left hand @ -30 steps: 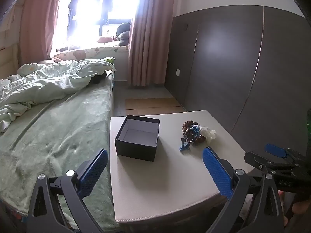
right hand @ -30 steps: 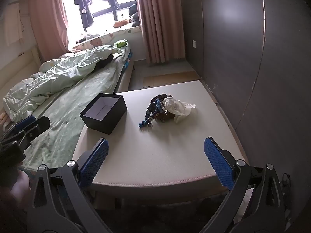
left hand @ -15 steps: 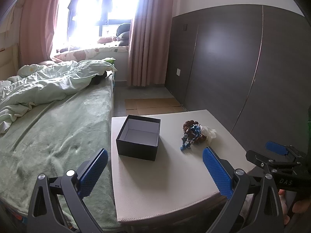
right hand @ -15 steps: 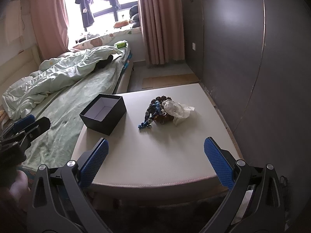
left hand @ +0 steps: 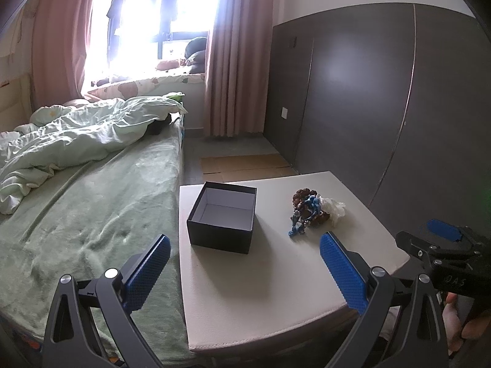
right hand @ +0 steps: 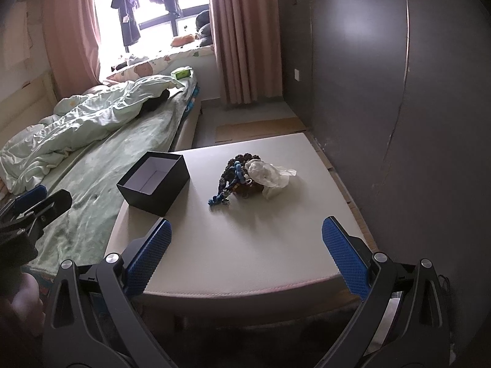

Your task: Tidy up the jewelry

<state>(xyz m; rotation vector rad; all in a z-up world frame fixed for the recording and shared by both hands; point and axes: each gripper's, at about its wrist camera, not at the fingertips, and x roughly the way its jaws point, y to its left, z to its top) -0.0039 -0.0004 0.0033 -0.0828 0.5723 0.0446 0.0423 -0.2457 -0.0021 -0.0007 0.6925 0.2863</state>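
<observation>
A tangle of jewelry (left hand: 307,211) (right hand: 236,178), brown and dark beads with a blue beaded strand, lies on the pale table (left hand: 260,291) (right hand: 245,245); a crumpled white plastic bag (left hand: 333,208) (right hand: 270,176) touches its right side. To its left stands an open black box (left hand: 222,217) (right hand: 155,184), pale inside and empty. My left gripper (left hand: 245,273) hovers open over the table's near left edge, short of the box. My right gripper (right hand: 245,260) is open at the table's near edge, nothing between its fingers; it also shows at the right in the left wrist view (left hand: 442,239).
A bed (left hand: 86,214) with a green sheet and rumpled quilt (left hand: 76,141) runs along the table's left side. A dark wardrobe wall (left hand: 383,107) stands to the right. Cardboard (left hand: 245,164) lies on the floor beyond the table, before the pink curtains (left hand: 236,55).
Both grippers have drifted slightly, so the table and box sit a touch differently in view. Box, jewelry and bag have not moved. Both jaws remain open.
</observation>
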